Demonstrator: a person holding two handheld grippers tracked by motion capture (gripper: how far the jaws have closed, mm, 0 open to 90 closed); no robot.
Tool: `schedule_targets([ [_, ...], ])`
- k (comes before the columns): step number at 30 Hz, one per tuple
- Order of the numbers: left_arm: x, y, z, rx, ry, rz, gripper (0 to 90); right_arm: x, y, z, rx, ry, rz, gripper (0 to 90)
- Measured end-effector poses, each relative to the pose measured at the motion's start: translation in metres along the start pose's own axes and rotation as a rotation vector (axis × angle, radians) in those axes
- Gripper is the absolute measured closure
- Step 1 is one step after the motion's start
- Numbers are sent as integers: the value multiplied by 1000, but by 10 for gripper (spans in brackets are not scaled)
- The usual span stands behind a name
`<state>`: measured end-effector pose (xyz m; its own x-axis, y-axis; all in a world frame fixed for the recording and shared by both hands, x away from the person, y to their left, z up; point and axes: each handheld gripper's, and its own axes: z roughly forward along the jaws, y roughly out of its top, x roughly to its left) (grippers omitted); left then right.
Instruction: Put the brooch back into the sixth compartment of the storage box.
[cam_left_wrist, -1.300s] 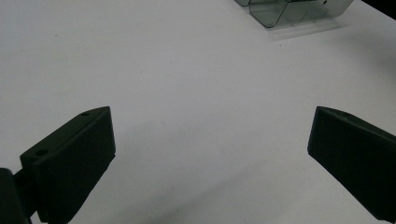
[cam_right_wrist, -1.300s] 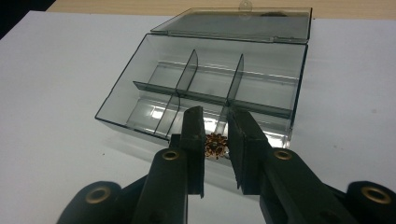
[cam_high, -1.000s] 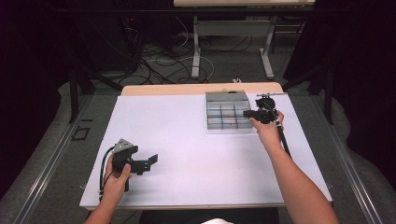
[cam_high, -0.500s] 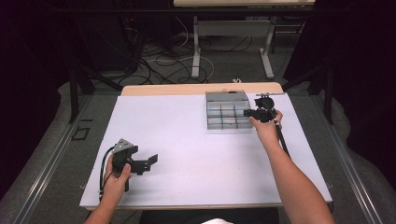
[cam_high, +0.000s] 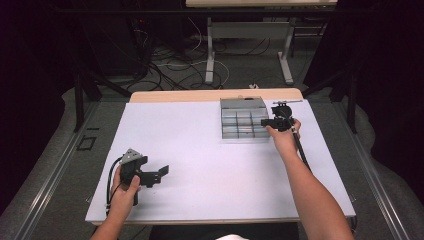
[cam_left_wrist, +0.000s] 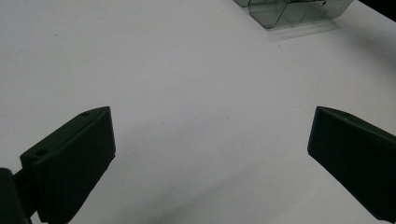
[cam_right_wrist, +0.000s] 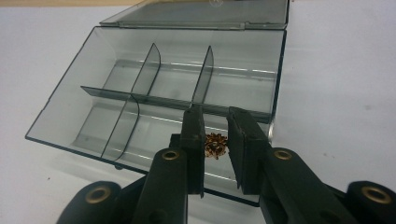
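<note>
1. Against the earlier frames we are seeing almost no change: the right gripper (cam_high: 265, 122) is staying at the near right edge of the box (cam_high: 243, 118), and the left gripper (cam_high: 161, 173) is staying low over the near left part of the table (cam_high: 200, 150).
2. In the right gripper view we are looking at the right gripper (cam_right_wrist: 215, 122) with its jaws standing a narrow gap apart, tips inside the box (cam_right_wrist: 116, 79); they are gripping nothing.
3. A small brown-gold cluster (cam_right_wrist: 215, 145) is lying on the floor of the near right compartment, seen through that gap. We cannot tell whether a jaw is touching it.
4. The lid (cam_right_wrist: 201, 13) is lying open behind the box.
5. The left gripper (cam_left_wrist: 210, 135) is holding its jaws wide apart over bare white table (cam_left_wrist: 187, 70), with nothing between them.
</note>
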<state>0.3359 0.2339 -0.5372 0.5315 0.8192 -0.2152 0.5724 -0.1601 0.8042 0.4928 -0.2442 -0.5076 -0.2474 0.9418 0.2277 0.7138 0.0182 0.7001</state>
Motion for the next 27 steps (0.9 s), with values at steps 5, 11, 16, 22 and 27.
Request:
schedule_targets([
  [5, 0, 0, 0, 0, 3, 2, 12, 1, -2, 4, 14, -3, -3, 769],
  [11, 0, 0, -1, -1, 2, 3, 12, 2, -3, 7, 26, -12, -5, 769],
  [16, 0, 0, -1, -1, 1, 4, 12, 3, -4, 8, 35, -15, -9, 768],
  [22, 0, 0, -1, -1, 2, 4, 12, 3, -4, 9, 35, -14, -7, 768],
  [27, 0, 0, 0, -1, 0, 2, 12, 2, -4, 9, 39, -14, 3, 758],
])
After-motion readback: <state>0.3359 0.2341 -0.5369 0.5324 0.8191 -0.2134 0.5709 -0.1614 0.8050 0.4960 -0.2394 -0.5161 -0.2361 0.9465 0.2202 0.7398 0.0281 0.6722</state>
